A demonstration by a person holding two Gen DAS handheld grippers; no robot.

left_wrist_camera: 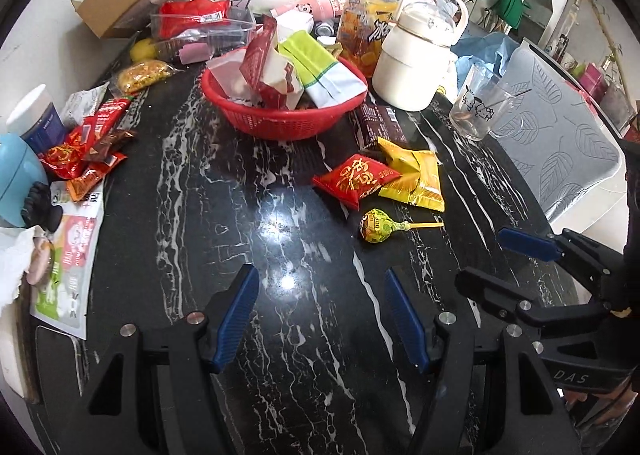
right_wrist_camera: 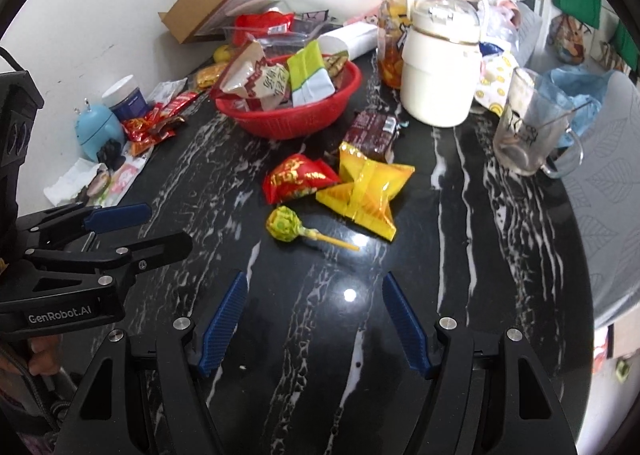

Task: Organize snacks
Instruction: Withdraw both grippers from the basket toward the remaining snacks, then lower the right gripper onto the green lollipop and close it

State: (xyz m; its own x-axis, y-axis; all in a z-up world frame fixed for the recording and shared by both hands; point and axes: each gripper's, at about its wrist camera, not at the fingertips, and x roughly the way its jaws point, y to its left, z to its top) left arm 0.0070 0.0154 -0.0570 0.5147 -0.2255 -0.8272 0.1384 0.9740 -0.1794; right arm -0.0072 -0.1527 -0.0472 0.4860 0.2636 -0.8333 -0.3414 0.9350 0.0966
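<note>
Left wrist view showed the left tool (left_wrist_camera: 320,287) released, nothing between its fingers, above the black table (left_wrist_camera: 280,335). Ahead to its right lay the lollipop (left_wrist_camera: 378,226), red packet (left_wrist_camera: 354,179) and yellow packet (left_wrist_camera: 416,179); the red basket (left_wrist_camera: 280,123) farther ahead. The right tool (right_wrist_camera: 314,291) was likewise released, lollipop (right_wrist_camera: 286,230) just ahead.

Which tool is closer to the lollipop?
The right tool. The lollipop lies just ahead of its open fingers, slightly left of centre. The left tool sits further away; from there the lollipop is ahead and off to the right. Neither touches it.
</note>
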